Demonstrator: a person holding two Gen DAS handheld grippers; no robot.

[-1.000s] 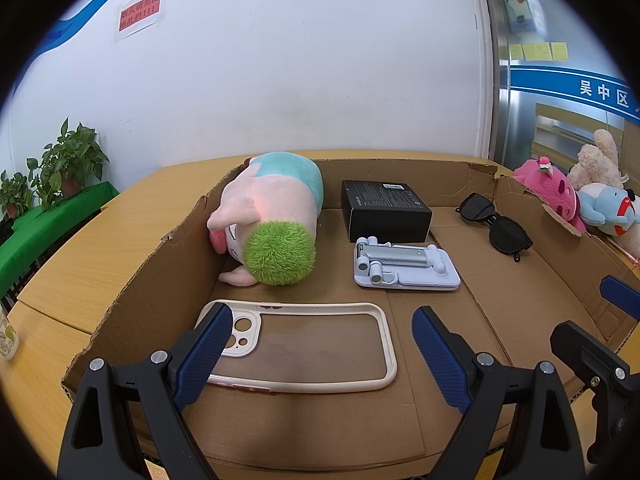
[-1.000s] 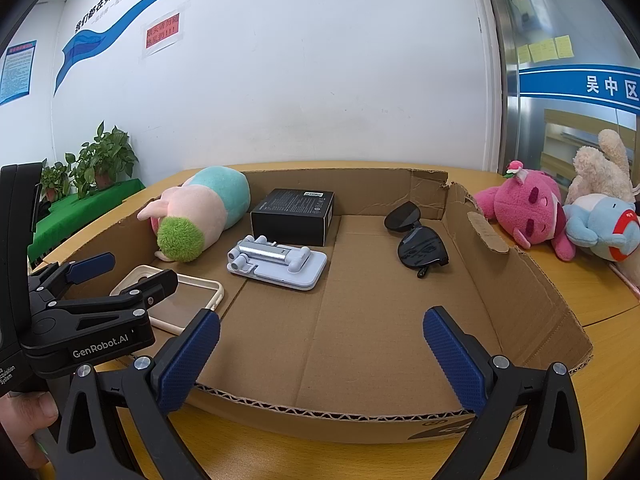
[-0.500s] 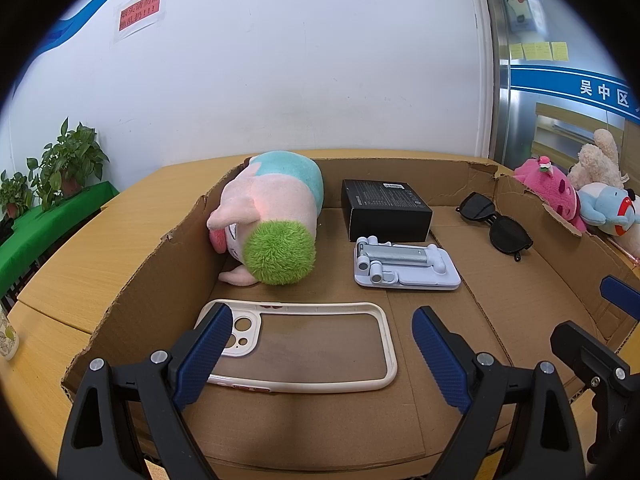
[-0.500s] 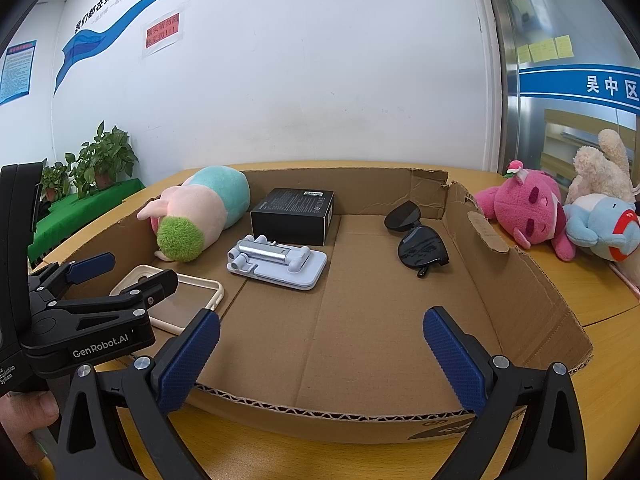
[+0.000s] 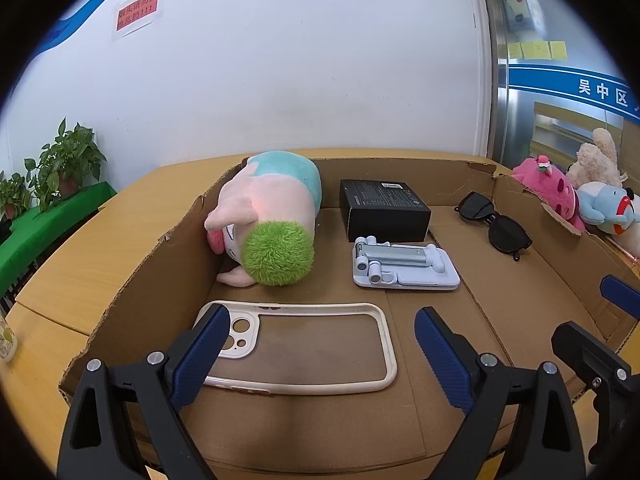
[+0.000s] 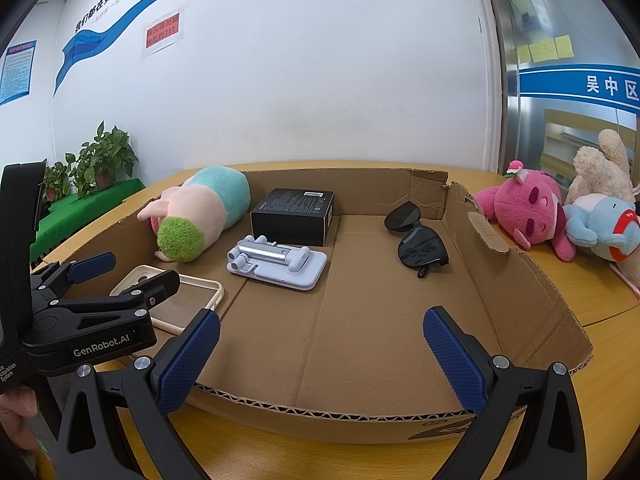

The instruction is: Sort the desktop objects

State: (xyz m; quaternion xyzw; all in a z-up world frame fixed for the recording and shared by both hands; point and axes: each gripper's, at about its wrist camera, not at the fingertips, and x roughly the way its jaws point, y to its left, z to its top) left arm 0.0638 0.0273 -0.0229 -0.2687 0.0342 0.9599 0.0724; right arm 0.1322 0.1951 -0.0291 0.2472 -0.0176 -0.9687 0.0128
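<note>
Cardboard tray (image 5: 168,264), grippers (image 5: 320,352): unchanged

Left claw (image 5: 320,354): matte black plastic arms, triangular cut-outs near the base, silver screws at the pivots. Fingers (image 5: 202,356) faced with dark blue pads of fine dimpled texture.

Right claw (image 6: 320,360): same build, black arms, silver screws, blue textured pads (image 6: 454,364).

Seen from the right wrist, the left unit's black body carries white "GenRobot.AI" lettering.

Bare skin of the person's hand (image 6: 18,420) shows at the lower left edge.
</note>
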